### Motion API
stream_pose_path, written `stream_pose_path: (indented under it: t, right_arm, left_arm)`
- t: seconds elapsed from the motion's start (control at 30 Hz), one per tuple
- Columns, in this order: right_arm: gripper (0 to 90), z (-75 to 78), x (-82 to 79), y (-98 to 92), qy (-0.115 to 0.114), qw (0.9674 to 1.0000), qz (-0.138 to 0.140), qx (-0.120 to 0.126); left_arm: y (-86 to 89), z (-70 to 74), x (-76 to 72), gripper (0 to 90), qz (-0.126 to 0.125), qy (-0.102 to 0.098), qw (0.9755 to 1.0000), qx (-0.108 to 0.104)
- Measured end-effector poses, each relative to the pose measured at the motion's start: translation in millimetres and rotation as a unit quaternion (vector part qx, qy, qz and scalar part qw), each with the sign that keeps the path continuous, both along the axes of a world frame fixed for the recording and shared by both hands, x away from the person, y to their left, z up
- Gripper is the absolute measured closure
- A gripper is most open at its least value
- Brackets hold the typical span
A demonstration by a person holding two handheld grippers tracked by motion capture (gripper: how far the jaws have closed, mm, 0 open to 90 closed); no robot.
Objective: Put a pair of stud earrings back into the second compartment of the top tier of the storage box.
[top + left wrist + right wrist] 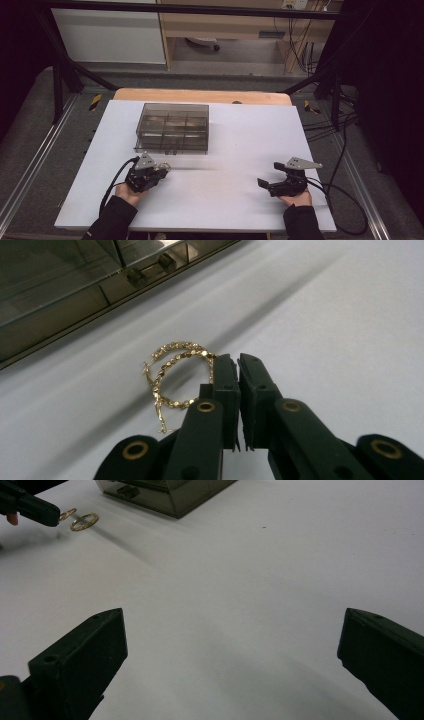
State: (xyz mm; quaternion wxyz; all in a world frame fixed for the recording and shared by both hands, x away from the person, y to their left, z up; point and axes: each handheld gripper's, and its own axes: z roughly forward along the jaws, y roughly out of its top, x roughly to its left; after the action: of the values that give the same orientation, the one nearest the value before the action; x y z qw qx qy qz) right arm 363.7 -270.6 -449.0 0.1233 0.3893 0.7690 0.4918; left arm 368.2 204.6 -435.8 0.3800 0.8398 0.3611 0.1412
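Pinching gold hoop earrings (175, 375) in left claw (235, 365), just short of compartment box (172, 127); right claw (230, 655) gaping, farther off.

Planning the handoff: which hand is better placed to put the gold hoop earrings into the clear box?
Left. Its tongs are already shut on the gold hoop earrings, beside the clear box. The right tongs are open, holding nothing, and sit farther from the box.

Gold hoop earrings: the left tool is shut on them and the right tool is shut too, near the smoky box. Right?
Not quite. The left tool is shut on the gold hoop earrings, but the right tool stands wide open, as the right gripper view shows.
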Motion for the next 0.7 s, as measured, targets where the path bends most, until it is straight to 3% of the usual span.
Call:
stream_pose_path:
  t: [0.7]
  right_arm:
    - [0.5, -0.2, 0.0, 0.2, 0.0, 1.0, 0.0, 0.0]
  left_arm:
    - [5.9, 10.1, -13.7, 85.5, -0.004, -0.003, 1.0, -0.002]
